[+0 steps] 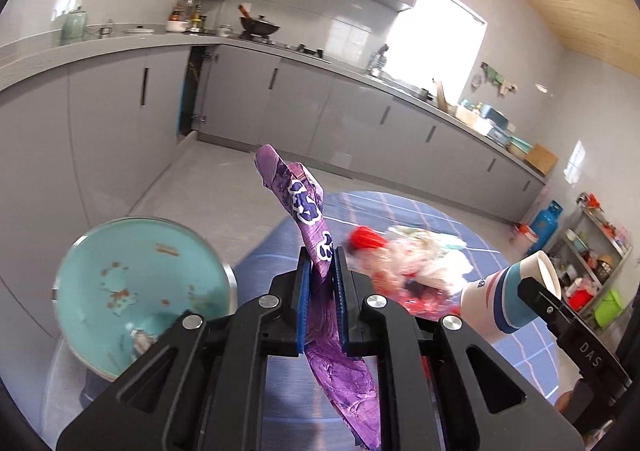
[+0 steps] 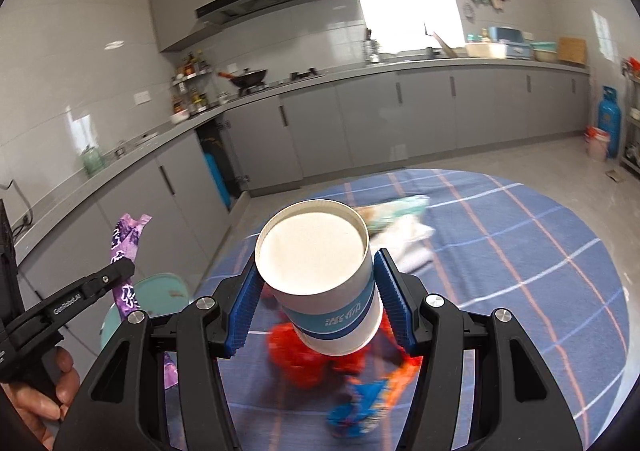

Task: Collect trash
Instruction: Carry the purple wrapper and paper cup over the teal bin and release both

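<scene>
The lower end of the purple wrapper (image 1: 320, 219) is cut off by the bottom edge of the left wrist view, and the stretch between the blue pads is hidden by the left tool (image 1: 322, 271). The litter on the checked cloth (image 2: 540, 251) is smeared by blur, so the red and white heap (image 1: 400, 263) and the blue and orange scraps (image 2: 360, 407) cannot be identified. The base of the paper cup (image 2: 320, 271) is hidden, and the teal bin (image 1: 136, 283) is partly covered.
</scene>
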The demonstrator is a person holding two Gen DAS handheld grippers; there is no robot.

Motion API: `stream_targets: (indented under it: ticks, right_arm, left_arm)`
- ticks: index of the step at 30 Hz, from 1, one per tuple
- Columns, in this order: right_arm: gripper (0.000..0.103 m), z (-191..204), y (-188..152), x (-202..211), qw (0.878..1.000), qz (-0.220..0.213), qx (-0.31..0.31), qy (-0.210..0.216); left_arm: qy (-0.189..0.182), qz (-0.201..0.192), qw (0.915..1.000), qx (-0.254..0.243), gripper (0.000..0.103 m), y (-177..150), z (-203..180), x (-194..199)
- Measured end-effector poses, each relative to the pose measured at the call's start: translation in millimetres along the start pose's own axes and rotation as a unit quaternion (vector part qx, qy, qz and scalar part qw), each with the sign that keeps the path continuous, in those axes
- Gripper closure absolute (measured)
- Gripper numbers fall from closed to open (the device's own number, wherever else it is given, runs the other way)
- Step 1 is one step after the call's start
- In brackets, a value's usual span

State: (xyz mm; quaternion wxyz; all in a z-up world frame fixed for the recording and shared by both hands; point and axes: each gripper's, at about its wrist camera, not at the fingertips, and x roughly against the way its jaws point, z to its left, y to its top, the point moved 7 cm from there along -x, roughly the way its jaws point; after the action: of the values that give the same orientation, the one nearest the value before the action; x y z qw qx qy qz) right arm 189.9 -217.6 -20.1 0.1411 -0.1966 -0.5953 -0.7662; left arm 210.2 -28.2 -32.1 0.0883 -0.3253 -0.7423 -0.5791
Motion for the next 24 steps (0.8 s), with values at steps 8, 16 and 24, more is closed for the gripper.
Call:
stream_targets:
  ticks: [8, 16, 24]
  right_arm:
    - [0.047, 70, -7, -24, 0.998, 0.022, 0.035, 0.054]
    - [0.047, 134, -16, -49, 0.992, 0.051, 0.058, 0.102]
    - [0.047, 190, -32, -72, 0.984, 0.080, 0.092, 0.129]
  left_arm:
    - [0.042, -0.009, 0.9990, 0.010, 0.092, 6, 51, 11]
    - [0.082, -0.001, 0.9964, 0.020, 0.092, 9, 99, 12]
    - [0.100, 0.011, 0.9941, 0.039, 0.092, 10, 138, 2]
